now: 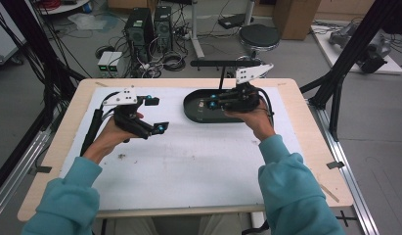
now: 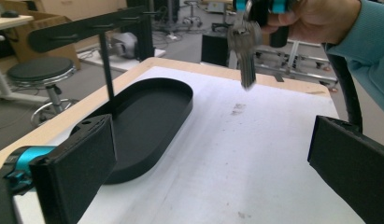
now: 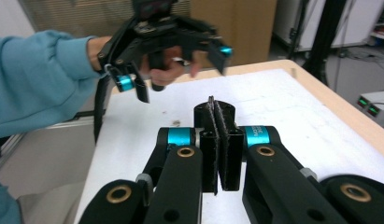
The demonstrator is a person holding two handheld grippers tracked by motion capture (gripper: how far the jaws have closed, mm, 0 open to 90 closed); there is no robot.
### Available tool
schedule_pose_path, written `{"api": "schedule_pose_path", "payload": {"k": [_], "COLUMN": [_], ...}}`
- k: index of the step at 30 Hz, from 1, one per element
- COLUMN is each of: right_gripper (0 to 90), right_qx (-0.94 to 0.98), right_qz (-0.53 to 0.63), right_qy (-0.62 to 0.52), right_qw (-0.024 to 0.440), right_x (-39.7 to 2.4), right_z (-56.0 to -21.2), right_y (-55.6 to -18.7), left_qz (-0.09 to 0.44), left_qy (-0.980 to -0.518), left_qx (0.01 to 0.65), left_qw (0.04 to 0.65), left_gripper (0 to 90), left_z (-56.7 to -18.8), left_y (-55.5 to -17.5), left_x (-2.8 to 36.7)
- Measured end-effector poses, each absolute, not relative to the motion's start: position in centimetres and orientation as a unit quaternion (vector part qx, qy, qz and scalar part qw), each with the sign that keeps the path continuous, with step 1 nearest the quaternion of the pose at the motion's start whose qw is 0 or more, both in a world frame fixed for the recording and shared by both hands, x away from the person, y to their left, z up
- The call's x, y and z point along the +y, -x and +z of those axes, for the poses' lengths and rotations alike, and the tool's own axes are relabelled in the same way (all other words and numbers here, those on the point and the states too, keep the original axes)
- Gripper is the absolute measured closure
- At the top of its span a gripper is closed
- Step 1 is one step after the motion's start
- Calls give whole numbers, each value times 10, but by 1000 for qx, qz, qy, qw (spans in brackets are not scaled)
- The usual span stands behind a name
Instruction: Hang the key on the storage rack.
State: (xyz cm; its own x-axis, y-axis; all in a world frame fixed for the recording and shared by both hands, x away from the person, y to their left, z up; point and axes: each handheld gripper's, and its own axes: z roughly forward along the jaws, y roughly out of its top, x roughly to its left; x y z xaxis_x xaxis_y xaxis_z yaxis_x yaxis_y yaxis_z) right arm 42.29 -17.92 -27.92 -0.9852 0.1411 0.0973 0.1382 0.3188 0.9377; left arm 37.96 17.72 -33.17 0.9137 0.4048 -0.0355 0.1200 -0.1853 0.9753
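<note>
A bunch of keys (image 2: 245,46) hangs in the air from my right gripper (image 2: 260,8), which is shut on its top end. In the high view my right gripper (image 1: 214,104) is held over the black oval tray (image 1: 193,113). In its own view, the right gripper (image 3: 216,140) has its jaws pressed together with a thin edge showing between them. My left gripper (image 1: 157,115) hovers over the white mat to the left of the tray, its jaws wide apart and holding nothing. The tray (image 2: 147,116) looks bare inside.
A black stand rises from the tray's far side, a thin post (image 2: 107,70) with a horizontal bar (image 1: 225,62) on top. A white mat (image 1: 189,161) covers the wooden table. Computer towers, cables and a round stool (image 1: 258,36) are on the floor behind.
</note>
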Motion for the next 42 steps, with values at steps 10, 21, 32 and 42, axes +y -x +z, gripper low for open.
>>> {"api": "schedule_pose_path", "payload": {"k": [10,21,32,42], "right_gripper": [892,892,892,892], "right_qx": [815,819,828,836], "right_qz": [560,534,505,476], "right_qy": [-144,-195,-225,-248], "right_qw": [42,80,99,115], "right_x": [-213,-242,-254,-260], "right_z": [-271,-259,-247,-238], "right_y": [-439,-467,-492,-512], "left_qz": [178,227,242,269], "left_qy": [-747,-711,-695,-667], "left_qx": [207,278,300,311], "left_qw": [607,605,607,621], "left_gripper": [101,17,16,17], "left_z": [-367,-412,-436,-450], "left_y": [-345,-313,-293,-283], "left_x": [226,267,285,291]}}
